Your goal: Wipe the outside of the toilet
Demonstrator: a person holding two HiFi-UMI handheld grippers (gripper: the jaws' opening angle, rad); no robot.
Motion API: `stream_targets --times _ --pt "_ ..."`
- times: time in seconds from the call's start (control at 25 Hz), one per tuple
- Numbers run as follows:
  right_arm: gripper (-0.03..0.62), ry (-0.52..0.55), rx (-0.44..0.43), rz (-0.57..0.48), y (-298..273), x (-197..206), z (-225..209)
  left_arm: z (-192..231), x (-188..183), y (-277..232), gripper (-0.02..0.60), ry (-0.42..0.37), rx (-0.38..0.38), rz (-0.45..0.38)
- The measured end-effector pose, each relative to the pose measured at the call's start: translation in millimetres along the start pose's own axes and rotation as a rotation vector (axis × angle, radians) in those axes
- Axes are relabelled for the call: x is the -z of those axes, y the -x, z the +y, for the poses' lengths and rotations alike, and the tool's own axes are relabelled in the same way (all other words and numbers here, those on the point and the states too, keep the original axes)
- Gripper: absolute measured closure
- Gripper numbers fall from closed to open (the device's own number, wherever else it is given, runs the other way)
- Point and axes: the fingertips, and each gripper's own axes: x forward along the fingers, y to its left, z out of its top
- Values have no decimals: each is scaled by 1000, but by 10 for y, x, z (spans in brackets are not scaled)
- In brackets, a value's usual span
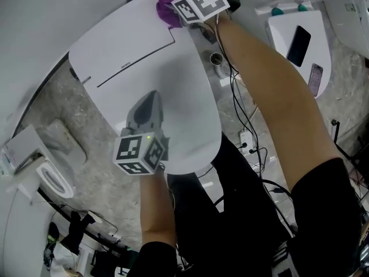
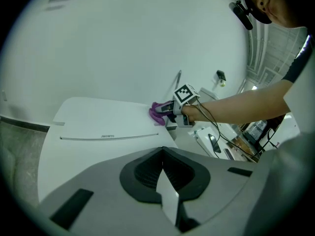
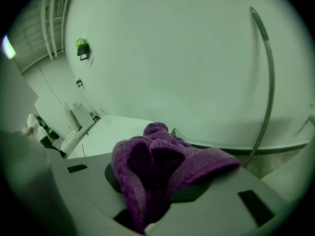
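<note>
The white toilet (image 1: 173,97) fills the middle of the head view with its lid down; its flat rear cover (image 2: 98,122) runs back to the wall. My right gripper (image 1: 183,9) is at the rear right corner of that cover, shut on a bunched purple cloth (image 1: 168,9) that rests against the toilet. Seen from the right gripper view, the cloth (image 3: 157,166) covers the jaws of that gripper (image 3: 152,191). My left gripper (image 1: 150,100) hovers over the lid with its jaws shut and nothing between them (image 2: 162,156). The left gripper view shows the right gripper (image 2: 170,109) and the cloth (image 2: 157,113) far ahead.
A second white toilet (image 1: 282,30) stands at the upper right with a black phone (image 1: 298,45) on its lid and another phone (image 1: 315,78) beside it. Cables (image 1: 248,137) trail down the toilet's right side. A small white fixture (image 1: 55,175) sits left. A metal hose (image 3: 268,82) runs along the wall.
</note>
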Motion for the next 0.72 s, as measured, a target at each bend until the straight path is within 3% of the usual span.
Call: stream_targets --times 0.08,0.16,0.28,0.44,0.56,0.72 --pt "476 -74 -9 7 92 73 -154 -99 -69 -7 574 -13 4 5" --pt "476 -34 36 68 193 246 -364 -179 -139 -8 574 -26 5 12" --pt "476 140 80 140 282 531 -616 -225 -221 -23 574 -47 1 21" --pt "476 449 17 87 179 524 -569 -147 -228 -150 574 -71 -17 57" --pt "476 711 -25 125 29 533 -426 -83 -147 -252 574 -94 -32 106" --pt "476 931 -76 177 -124 540 -241 -70 -98 -323 574 -107 -40 140"
